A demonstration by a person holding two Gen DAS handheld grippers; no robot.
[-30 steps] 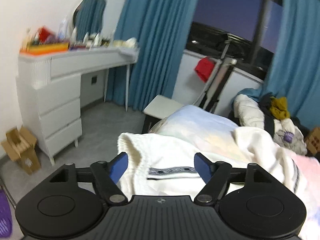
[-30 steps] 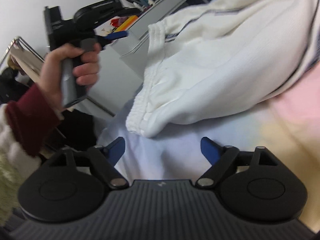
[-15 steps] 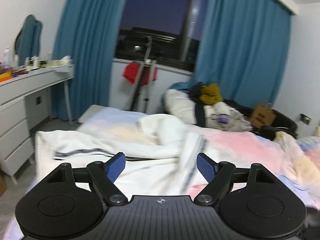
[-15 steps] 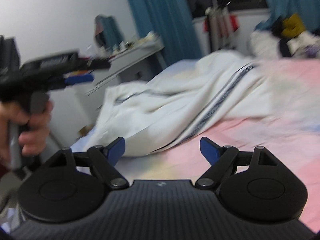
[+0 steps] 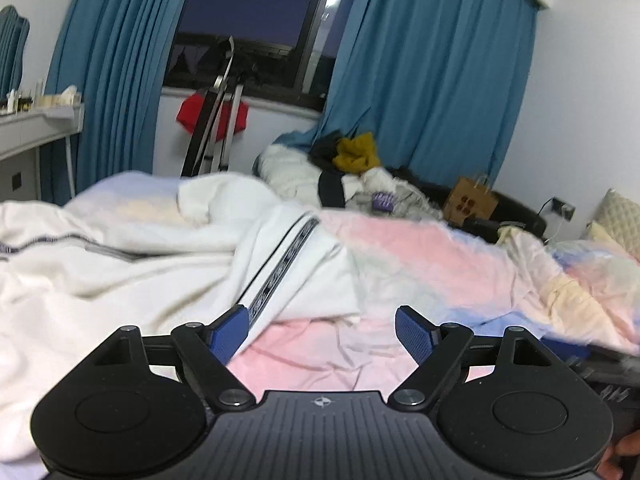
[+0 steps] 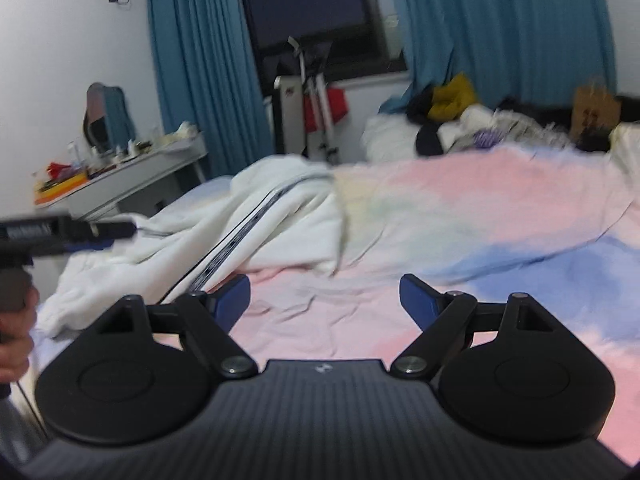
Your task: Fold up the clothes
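White garment (image 5: pixel 132 264) lies rumpled on bed (image 5: pixel 420 264), no fold yet; my left gripper (image 5: pixel 322 326) & right gripper (image 6: pixel 324 294) both spread, empty.

Both cams are riding low over the bed (image 5: pixel 420 248), looking fwd along their own fingers toward the window (image 5: pixel 248 20) wall. Left wrist cam is sitting close above the white garment (image 5: pixel 120 256), facing the window w/ the dressing table (image 5: pixel 36 128) at its left edge. Right wrist cam is sitting a bit further right over the pink bedding, angling slightly left, catching the left gripper (image 6: pixel 108 234) at its left edge. Both are sharing the white garment (image 6: pixel 248 216), window (image 6: pixel 308 4) and the clothes pile (image 5: pixel 352 176) beside the bed.
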